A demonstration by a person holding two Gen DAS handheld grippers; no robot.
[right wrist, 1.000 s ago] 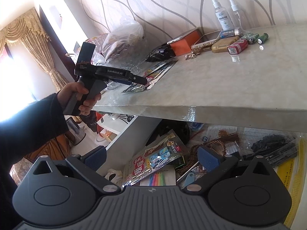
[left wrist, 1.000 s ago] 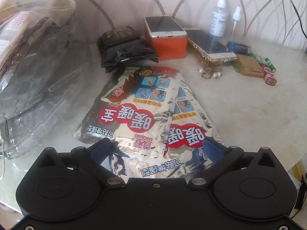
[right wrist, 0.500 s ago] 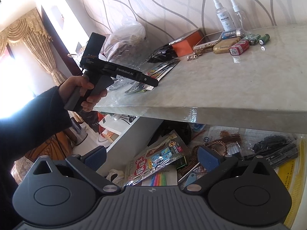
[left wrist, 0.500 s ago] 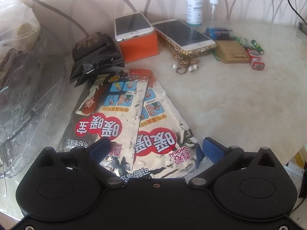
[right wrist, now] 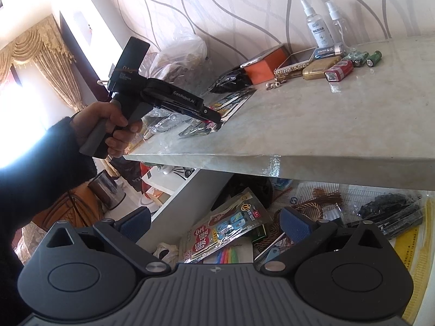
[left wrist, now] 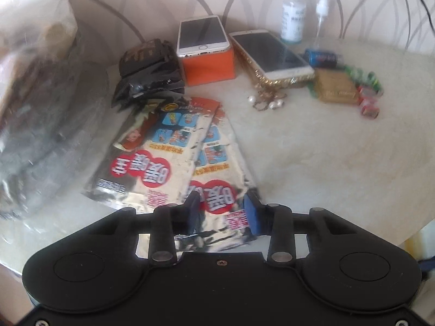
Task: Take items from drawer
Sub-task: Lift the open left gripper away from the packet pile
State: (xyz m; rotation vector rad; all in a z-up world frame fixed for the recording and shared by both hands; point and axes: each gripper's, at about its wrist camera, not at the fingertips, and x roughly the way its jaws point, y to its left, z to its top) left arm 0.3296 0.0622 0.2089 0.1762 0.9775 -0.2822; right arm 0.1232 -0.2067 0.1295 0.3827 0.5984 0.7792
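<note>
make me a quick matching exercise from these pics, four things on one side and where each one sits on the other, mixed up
Things:
1. white phone
2. foil packet
3. pearl trinkets
4. spray bottle

Places:
A. in the open drawer below the tabletop
B. against the wall at the back of the tabletop
C. on top of the orange box
D. on the tabletop in front of the gold-cased phone

Pairs: 1-C, 2-A, 3-D, 4-B
</note>
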